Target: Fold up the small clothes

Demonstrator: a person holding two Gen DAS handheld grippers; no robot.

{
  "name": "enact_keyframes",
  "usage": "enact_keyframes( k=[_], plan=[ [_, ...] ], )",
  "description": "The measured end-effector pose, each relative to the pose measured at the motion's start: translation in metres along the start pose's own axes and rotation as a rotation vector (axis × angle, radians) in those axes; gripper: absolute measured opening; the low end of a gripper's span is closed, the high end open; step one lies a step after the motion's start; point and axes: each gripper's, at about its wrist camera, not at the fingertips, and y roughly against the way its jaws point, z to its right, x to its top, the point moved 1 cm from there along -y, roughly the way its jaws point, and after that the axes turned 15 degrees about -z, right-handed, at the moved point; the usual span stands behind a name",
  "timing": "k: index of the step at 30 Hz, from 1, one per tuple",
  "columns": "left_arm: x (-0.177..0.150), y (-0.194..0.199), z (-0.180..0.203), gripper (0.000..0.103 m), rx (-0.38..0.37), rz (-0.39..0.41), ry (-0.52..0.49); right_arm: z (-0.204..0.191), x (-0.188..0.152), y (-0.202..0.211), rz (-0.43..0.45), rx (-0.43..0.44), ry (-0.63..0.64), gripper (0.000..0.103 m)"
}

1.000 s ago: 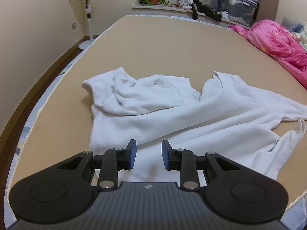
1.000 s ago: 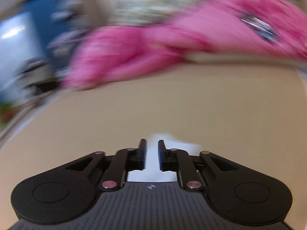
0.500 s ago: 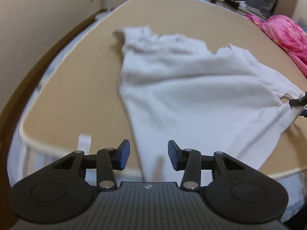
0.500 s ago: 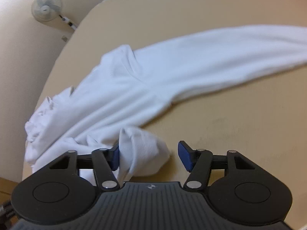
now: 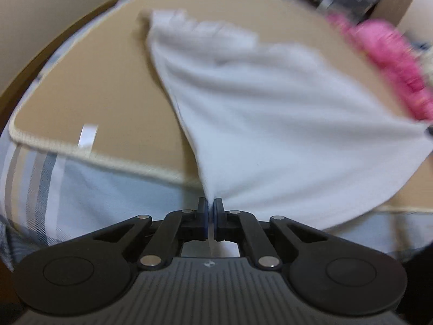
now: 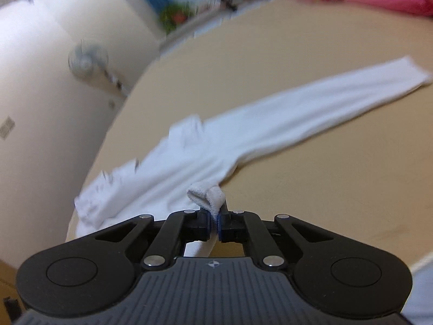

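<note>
Where the cream walls point(image 6: 40, 86) of the room meet the floor on the left, a wide tan mat with pale piped edging point(image 5: 81, 81) covers the bed and fills most of both views. Under its near edge lies a light striped grey and white sheet point(image 5: 54, 189). At the far right a bright pink quilt point(image 5: 392, 62) sits bunched on the mat, and beyond the far end blurred clutter and a green potted plant point(image 6: 176, 16) line a sill. A white standing fan point(image 6: 88, 59) is by the left wall.

Across the mat lies the white long-sleeved garment point(image 5: 270, 108), its body stretched taut toward the near edge and one sleeve point(image 6: 324, 100) running far right. A small white label point(image 5: 88, 135) sits on the mat's near left corner.

Both grippers have just closed. The left gripper point(image 5: 210, 214) pinches a near corner of the garment, and the right gripper point(image 6: 215, 216) is clamped on a folded ribbed hem point(image 6: 207, 193).
</note>
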Motion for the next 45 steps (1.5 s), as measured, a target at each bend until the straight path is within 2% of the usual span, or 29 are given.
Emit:
enact_keyframes(
  k=[2,4,6,10,11,12,13,14,16,18,20,22,25,26,28,32,34,39,42,45],
  plan=[
    [-0.01,0.034,0.012,0.003,-0.023,0.052,-0.056,0.01,-0.009,0.039,0.075,-0.012,-0.031,0.004],
    [-0.024,0.062,0.024,0.003,-0.028,0.068,-0.115,0.02,-0.022,0.067,0.08,-0.051,-0.062,0.004],
    [-0.037,0.075,0.03,0.003,-0.005,0.043,-0.14,0.022,-0.039,0.074,-0.004,-0.112,-0.04,0.004],
    [-0.052,0.073,0.029,0.004,0.08,-0.027,-0.172,0.019,-0.069,0.053,-0.231,-0.249,0.054,0.005],
    [-0.05,0.07,0.026,0.004,0.119,-0.043,-0.165,0.019,-0.072,0.051,-0.235,-0.292,0.075,0.01],
    [-0.048,0.068,0.023,0.006,0.153,-0.036,-0.157,0.017,-0.073,0.051,-0.202,-0.371,0.092,0.016],
    [-0.044,0.067,0.021,0.013,0.161,-0.018,-0.148,0.013,-0.071,0.046,-0.148,-0.432,0.103,0.019],
    [-0.039,0.067,0.021,0.015,0.147,-0.006,-0.134,0.01,-0.068,0.049,-0.093,-0.451,0.111,0.021],
    [-0.026,0.062,0.022,0.016,0.08,0.033,-0.113,-0.001,-0.063,0.046,-0.046,-0.376,0.159,0.022],
    [-0.012,0.046,0.031,0.016,0.046,0.055,-0.139,-0.012,-0.061,0.03,-0.056,-0.247,0.236,0.025],
    [-0.003,0.022,0.041,0.016,0.03,0.062,-0.161,-0.018,-0.065,0.002,-0.147,-0.196,0.276,0.028],
    [0.002,-0.009,0.048,0.018,0.027,0.011,-0.163,-0.013,-0.073,-0.026,-0.252,-0.203,0.297,0.029],
    [-0.001,-0.061,0.048,0.023,0.059,-0.171,-0.166,0.002,-0.097,-0.074,-0.476,-0.445,0.336,0.03],
    [-0.003,-0.074,0.046,0.022,0.091,-0.241,-0.152,0.007,-0.101,-0.078,-0.494,-0.46,0.343,0.03],
    [0.0,-0.068,0.049,0.024,0.095,-0.214,-0.164,0.001,-0.097,-0.07,-0.454,-0.426,0.326,0.031],
    [0.025,-0.025,0.062,0.027,0.112,-0.004,-0.195,-0.022,-0.077,-0.033,-0.229,-0.292,0.335,0.031],
    [0.044,-0.005,0.066,0.027,0.104,0.089,-0.209,-0.04,-0.063,-0.01,-0.079,-0.244,0.365,0.032],
    [0.101,0.029,0.087,0.027,0.185,0.329,-0.318,-0.071,-0.01,0.027,0.205,-0.151,0.46,0.057],
    [0.139,0.023,0.091,0.027,0.256,0.385,-0.374,-0.067,0.009,0.021,0.25,-0.141,0.502,0.058],
    [0.164,-0.002,0.085,0.028,0.316,0.409,-0.395,-0.052,0.013,-0.003,0.197,-0.165,0.484,0.057]
  ],
)
